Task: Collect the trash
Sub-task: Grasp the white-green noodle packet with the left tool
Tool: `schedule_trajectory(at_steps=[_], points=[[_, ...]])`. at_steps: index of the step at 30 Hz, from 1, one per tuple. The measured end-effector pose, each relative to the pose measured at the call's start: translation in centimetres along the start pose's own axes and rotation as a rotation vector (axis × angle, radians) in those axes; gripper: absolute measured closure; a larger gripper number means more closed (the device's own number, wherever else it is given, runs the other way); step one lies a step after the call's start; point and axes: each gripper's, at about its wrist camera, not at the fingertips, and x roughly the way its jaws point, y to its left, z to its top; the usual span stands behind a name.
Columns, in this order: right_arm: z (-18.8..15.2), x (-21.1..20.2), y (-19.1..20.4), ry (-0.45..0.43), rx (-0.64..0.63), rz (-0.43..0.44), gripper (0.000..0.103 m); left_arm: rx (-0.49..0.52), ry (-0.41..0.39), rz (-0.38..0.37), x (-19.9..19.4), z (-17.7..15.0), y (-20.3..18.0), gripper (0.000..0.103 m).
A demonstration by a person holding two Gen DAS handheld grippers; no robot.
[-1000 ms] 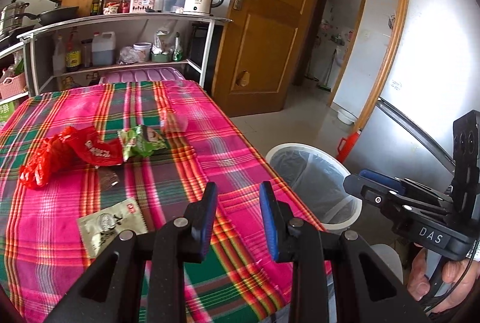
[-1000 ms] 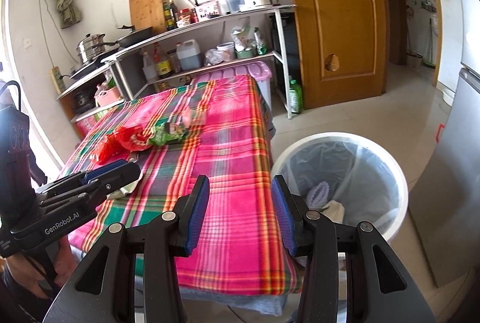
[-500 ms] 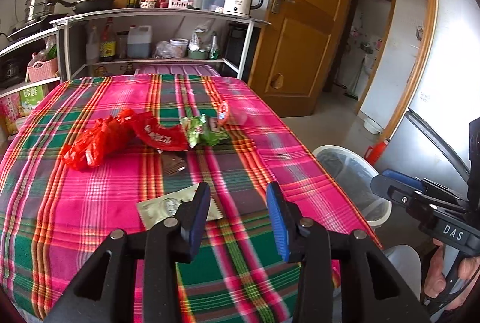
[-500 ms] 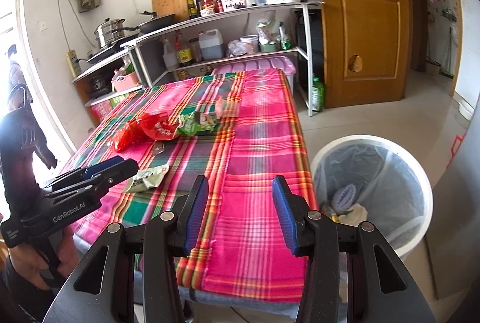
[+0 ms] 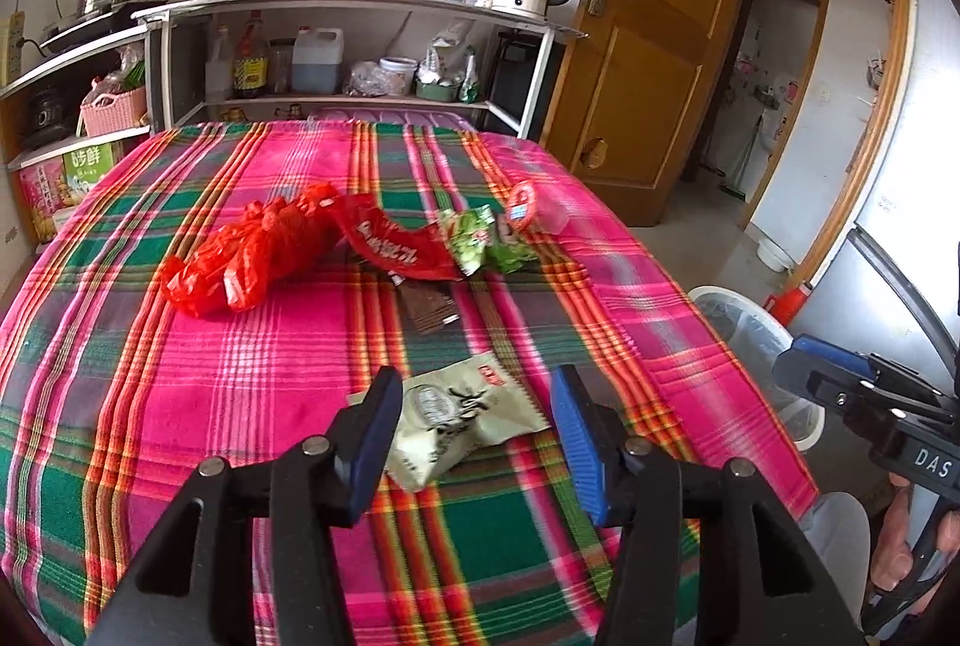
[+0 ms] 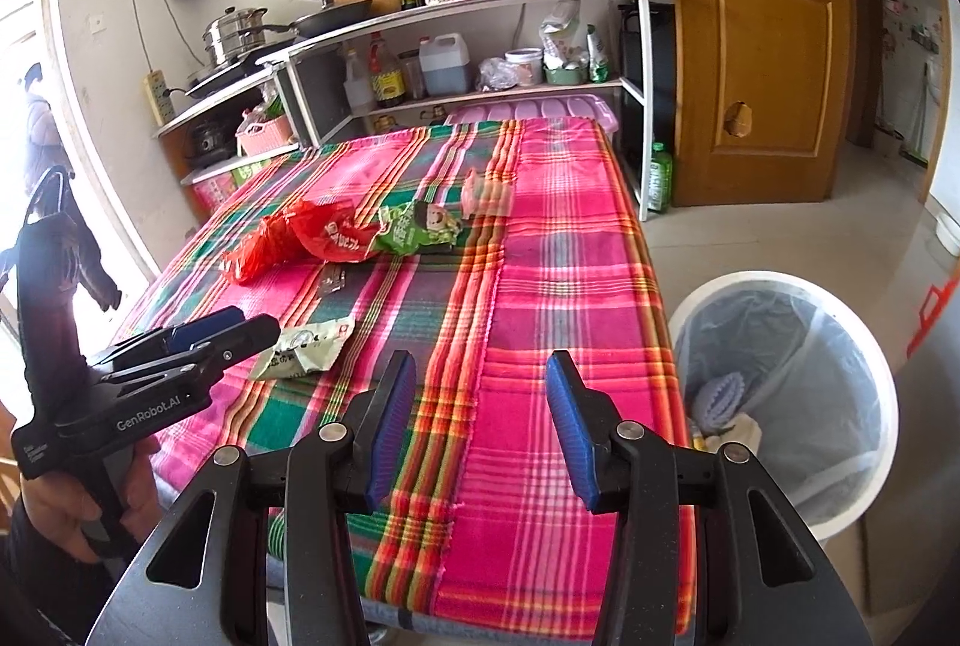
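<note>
My left gripper (image 5: 477,430) is open, its blue pads either side of a pale green snack wrapper (image 5: 459,421) lying flat on the plaid tablecloth (image 5: 180,394); the wrapper also shows in the right wrist view (image 6: 303,349). Farther back lie a red plastic bag (image 5: 252,250), a red wrapper (image 5: 396,247), a green wrapper (image 5: 480,241), a small brown packet (image 5: 429,310) and a clear cup with a red lid (image 5: 534,211). My right gripper (image 6: 477,427) is open and empty above the table's near right edge. The white trash bin (image 6: 786,394) stands on the floor at right.
A metal shelf unit (image 5: 360,45) with bottles, kettle and pans stands behind the table. A wooden door (image 5: 648,33) is at the right. The bin also shows beside the table in the left wrist view (image 5: 756,346), with a grey fridge (image 5: 900,250) beyond.
My left gripper swung left from the bin side and moved in over the table, so the pale green wrapper now lies between its open fingers. My right gripper stayed open near the table edge.
</note>
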Motion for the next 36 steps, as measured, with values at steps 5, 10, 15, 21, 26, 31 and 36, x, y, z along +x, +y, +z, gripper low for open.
schedule_trajectory(at_steps=[5, 10, 15, 21, 26, 31, 36], points=[[0.2, 1.2, 0.1, 0.016, 0.000, 0.011, 0.057, 0.011, 0.048, 0.006, 1.5, -0.3, 1.0, 0.041], [0.4, 2.3, 0.0, 0.028, 0.003, 0.017, 0.057, 0.026, 0.104, 0.029, 3.2, -0.7, 1.0, 0.039], [0.7, 3.3, -0.2, 0.042, 0.011, 0.024, 0.057, 0.081, 0.105, 0.052, 3.6, -0.9, 0.1, 0.029], [0.6, 3.7, -0.5, 0.048, 0.025, 0.033, 0.057, 0.137, 0.114, 0.064, 3.7, -1.0, -0.6, 0.028], [0.5, 3.5, -0.8, 0.045, 0.035, 0.037, 0.057, 0.257, 0.122, 0.108, 4.1, -1.5, -2.7, 0.063], [0.4, 3.0, -1.4, 0.037, 0.051, 0.038, 0.057, 0.265, 0.120, 0.103, 3.9, -1.4, -3.1, 0.075], [0.5, 2.6, -1.5, 0.030, 0.049, 0.045, 0.057, 0.192, 0.102, 0.070, 3.5, -1.2, -2.3, 0.087]])
